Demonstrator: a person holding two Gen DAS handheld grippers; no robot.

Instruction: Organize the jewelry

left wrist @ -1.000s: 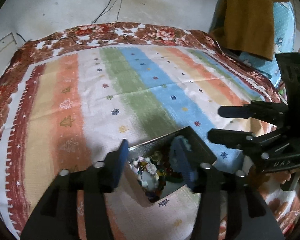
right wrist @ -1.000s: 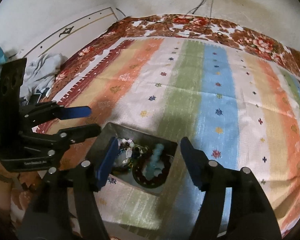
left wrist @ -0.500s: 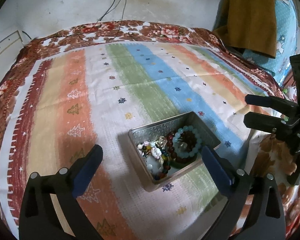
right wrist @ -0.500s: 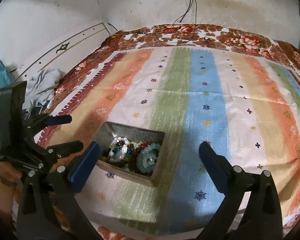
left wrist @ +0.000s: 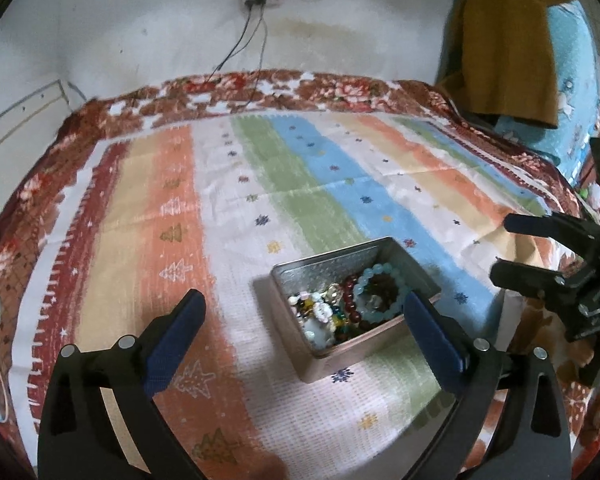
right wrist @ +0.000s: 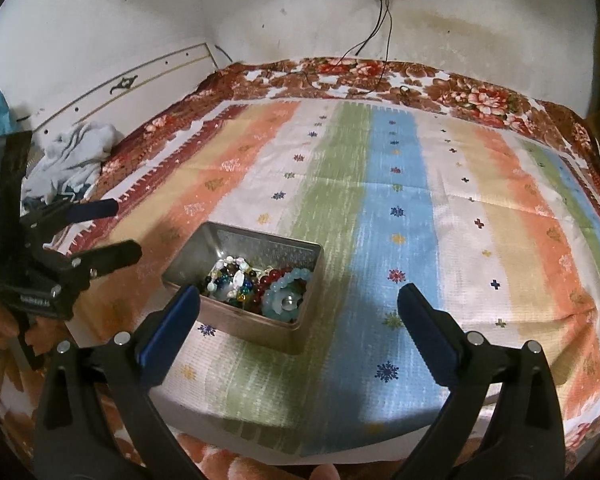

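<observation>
Striped bedspread [left wrist: 300, 168] holds metal tin [left wrist: 320, 276] of beaded bracelets [left wrist: 380, 300] at 6 o'clock; left gripper [left wrist: 304, 320] and right gripper [right wrist: 300, 320] both released, empty; looks like the tin is placed, next likely reach in for a bracelet.

tin [left wrist: 320, 276] on cloth [left wrist: 180, 216] | bracelets [left wrist: 376, 300] in tin

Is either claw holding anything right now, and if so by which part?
Nothing is held. The left claw and right claw are both open and empty; the metal tin sits untouched on the striped cloth.
</observation>
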